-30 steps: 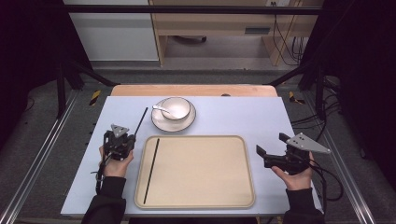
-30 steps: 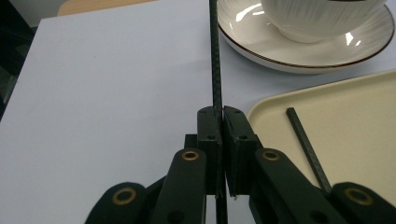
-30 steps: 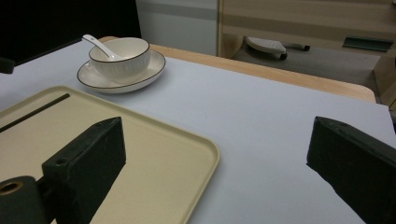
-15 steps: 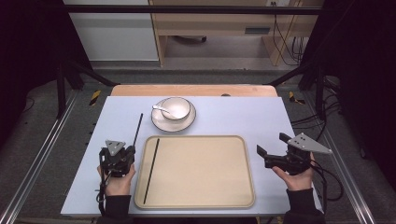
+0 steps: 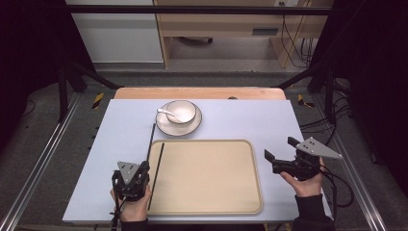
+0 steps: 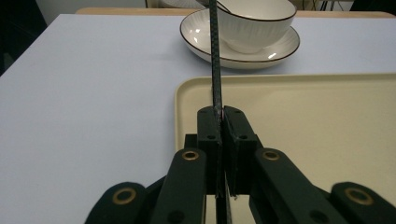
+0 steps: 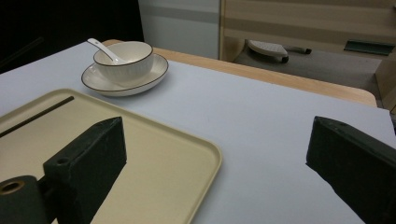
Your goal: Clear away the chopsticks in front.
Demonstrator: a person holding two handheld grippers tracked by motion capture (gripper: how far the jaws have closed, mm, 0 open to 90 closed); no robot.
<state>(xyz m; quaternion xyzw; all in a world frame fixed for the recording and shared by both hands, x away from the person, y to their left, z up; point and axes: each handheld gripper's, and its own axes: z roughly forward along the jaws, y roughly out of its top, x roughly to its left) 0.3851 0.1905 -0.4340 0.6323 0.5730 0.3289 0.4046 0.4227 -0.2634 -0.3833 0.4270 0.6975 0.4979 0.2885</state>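
Observation:
A black chopstick (image 5: 150,143) is pinched in my left gripper (image 5: 144,167) and points forward past the beige tray's (image 5: 207,192) left rim toward the plate. In the left gripper view the jaws are shut on this chopstick (image 6: 215,70), whose far end reaches up to the bowl (image 6: 254,23). A second black chopstick (image 5: 156,173) lies along the tray's left side, also seen as the chopstick (image 7: 37,116) in the right gripper view. My right gripper (image 5: 279,148) rests at the tray's right edge, open and holding nothing (image 7: 217,140).
A white bowl (image 5: 181,111) with a white spoon (image 5: 165,112) in it stands on a white plate (image 5: 192,126) just beyond the tray. The lavender tabletop (image 5: 250,115) lies bare to the right of the plate. The table's near edge runs just behind both hands.
My left gripper has drawn back toward the table's near edge with the chopstick held in it. The right gripper has stayed put and open.

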